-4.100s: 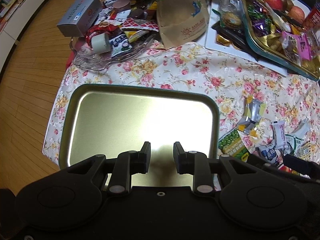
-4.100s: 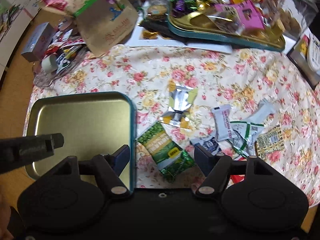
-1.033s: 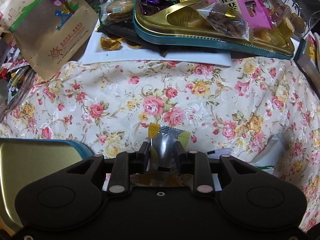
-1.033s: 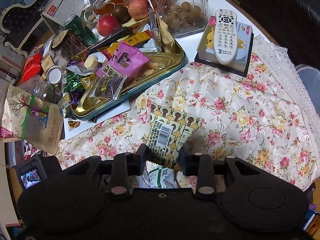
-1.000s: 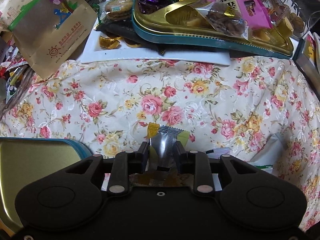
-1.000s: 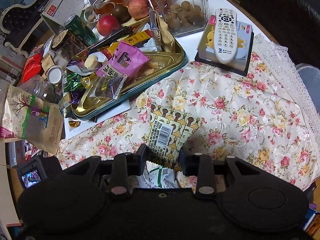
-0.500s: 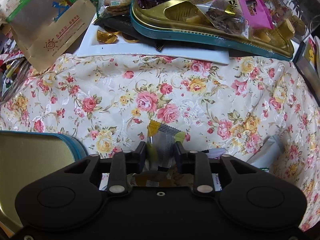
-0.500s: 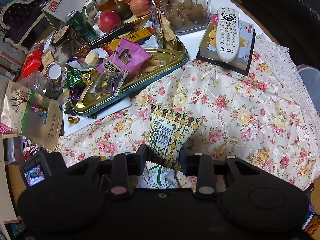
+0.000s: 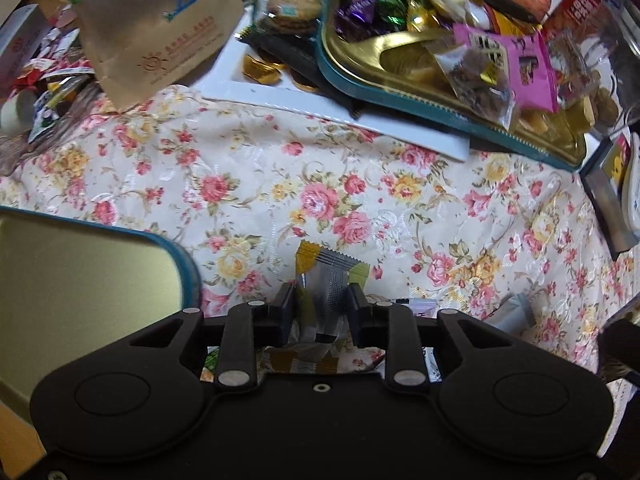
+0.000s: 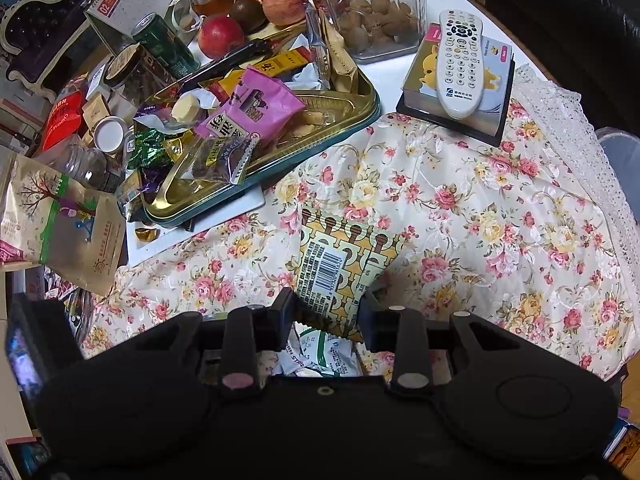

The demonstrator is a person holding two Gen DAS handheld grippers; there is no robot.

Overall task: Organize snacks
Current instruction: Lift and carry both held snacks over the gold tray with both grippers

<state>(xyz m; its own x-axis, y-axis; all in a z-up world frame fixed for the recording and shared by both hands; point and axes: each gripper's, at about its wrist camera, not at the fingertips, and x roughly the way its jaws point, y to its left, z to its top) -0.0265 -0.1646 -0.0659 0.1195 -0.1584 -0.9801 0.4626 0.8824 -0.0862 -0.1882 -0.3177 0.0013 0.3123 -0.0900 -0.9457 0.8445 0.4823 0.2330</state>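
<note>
At the left edge of the worktop sits the empty gold tin tray (image 9: 80,264) with its teal rim, nothing in it yet. Just to its right, the left gripper (image 9: 321,304) has the silver-and-yellow snack packet (image 9: 330,280) between its jaws, which are closing on it; the pads sit against the crinkled foil at a narrow gap. Further right, the right gripper (image 10: 326,306) holds the gold-patterned barcode packet (image 10: 340,268), jaws narrow and clamped across its lower end, above a green-and-white packet (image 10: 324,354) lying on the floral cloth (image 10: 500,220).

Risks from here, as I judge them: the foil packet is slick and gripped near one end, so it could slide out or twist on the way to the tray — a pinch that catches only the crimped seal would cause that. The barcode packet hangs mostly beyond the jaws and could swing into the crowded gold dish (image 10: 352,116) behind.

Compared with a second ago, the left jaws have narrowed on the foil packet and the left view has tilted and lifted, showing more of the tray's corner. The right gripper has not shifted — same hold, same packet.
</note>
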